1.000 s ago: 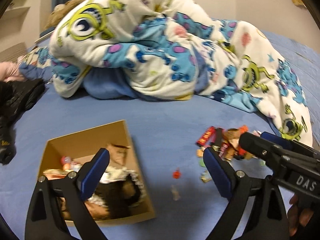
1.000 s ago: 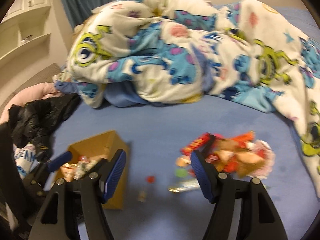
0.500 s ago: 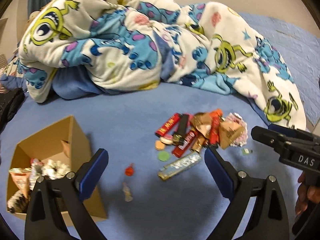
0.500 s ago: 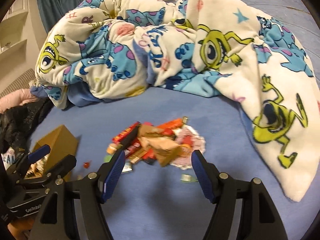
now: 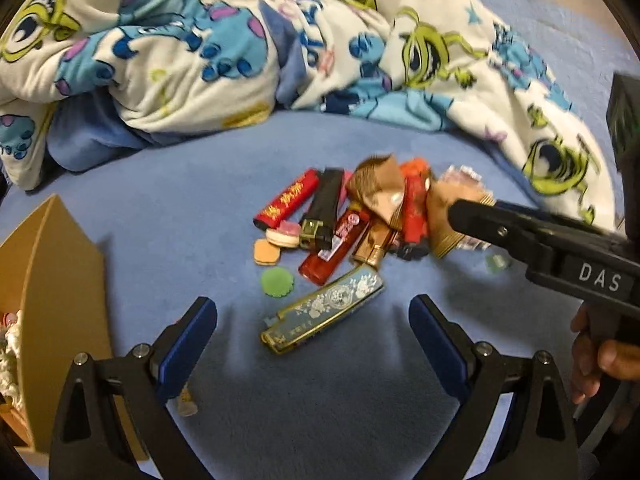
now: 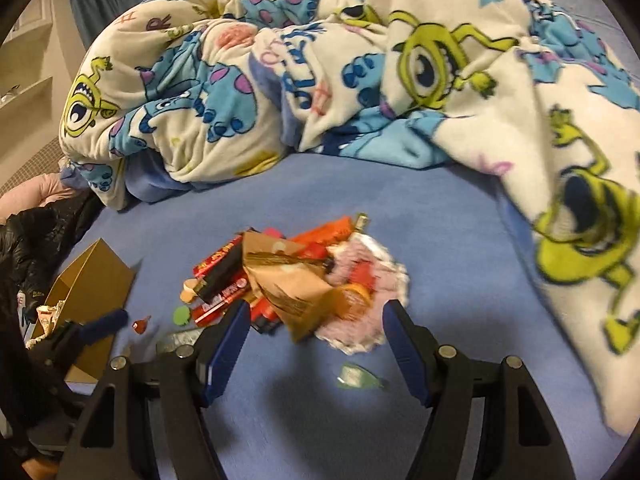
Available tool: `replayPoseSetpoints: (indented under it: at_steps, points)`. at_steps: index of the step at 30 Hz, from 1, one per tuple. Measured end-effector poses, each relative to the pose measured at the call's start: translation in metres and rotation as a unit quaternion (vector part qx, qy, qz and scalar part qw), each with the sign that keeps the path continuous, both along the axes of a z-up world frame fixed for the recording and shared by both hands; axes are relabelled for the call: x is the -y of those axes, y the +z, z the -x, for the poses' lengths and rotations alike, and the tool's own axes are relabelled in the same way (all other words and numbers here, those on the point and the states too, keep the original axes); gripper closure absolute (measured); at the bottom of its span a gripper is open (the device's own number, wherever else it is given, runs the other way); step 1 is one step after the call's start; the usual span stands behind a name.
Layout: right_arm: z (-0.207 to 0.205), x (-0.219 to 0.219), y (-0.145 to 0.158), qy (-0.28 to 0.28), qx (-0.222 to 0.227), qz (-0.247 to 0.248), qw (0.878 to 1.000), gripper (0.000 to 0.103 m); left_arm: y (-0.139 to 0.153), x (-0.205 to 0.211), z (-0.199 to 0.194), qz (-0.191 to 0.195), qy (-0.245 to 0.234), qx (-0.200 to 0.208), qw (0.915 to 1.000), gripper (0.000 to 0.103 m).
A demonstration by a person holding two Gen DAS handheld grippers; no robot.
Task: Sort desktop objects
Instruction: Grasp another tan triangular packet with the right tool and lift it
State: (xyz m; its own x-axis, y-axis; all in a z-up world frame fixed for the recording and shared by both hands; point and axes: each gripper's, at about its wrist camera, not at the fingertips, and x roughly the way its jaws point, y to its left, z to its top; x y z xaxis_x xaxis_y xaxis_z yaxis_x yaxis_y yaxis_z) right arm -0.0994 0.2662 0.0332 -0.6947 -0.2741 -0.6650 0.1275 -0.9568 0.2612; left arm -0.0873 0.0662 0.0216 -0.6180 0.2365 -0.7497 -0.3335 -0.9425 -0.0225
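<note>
A pile of small objects lies on the blue bedsheet: a red lighter, a black lighter, a blue floral case, brown paper packets and a green disc. My left gripper is open and empty, just in front of the blue case. My right gripper is open and empty, its fingers either side of the near edge of the pile, by a brown packet and a pink crocheted piece. The right gripper's body shows at the right of the left wrist view.
A cardboard box with items inside stands at the left, also in the right wrist view. A bunched cartoon blanket fills the back and right. Black clothing lies at far left. A small green piece lies near the right gripper.
Both grippers have swung right from the box and moved closer to the pile. The pile now sits between the right gripper's fingers; both stay open.
</note>
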Motion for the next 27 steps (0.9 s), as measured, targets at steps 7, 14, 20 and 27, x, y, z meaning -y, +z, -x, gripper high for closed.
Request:
replayPoseSetpoints:
  at_steps: [7, 14, 20, 27]
  points:
    - [0.016, 0.011, -0.006, 0.009, -0.001, 0.015, 1.000, 0.031, -0.005, 0.003, 0.002, -0.014, 0.005, 0.010, 0.9998, 0.005]
    - [0.008, 0.019, 0.001, 0.018, -0.016, 0.004, 1.000, 0.031, -0.013, 0.020, 0.007, -0.049, 0.030, 0.034, 0.9978, 0.005]
    - [0.020, 0.031, -0.001, 0.015, -0.016, -0.036, 0.999, 0.031, -0.014, 0.023, 0.007, -0.059, 0.029, 0.036, 0.9972, 0.005]
    - [0.024, 0.040, -0.008, -0.005, -0.003, -0.083, 0.997, 0.059, -0.013, 0.024, 0.007, -0.064, 0.032, 0.035, 0.9968, 0.005]
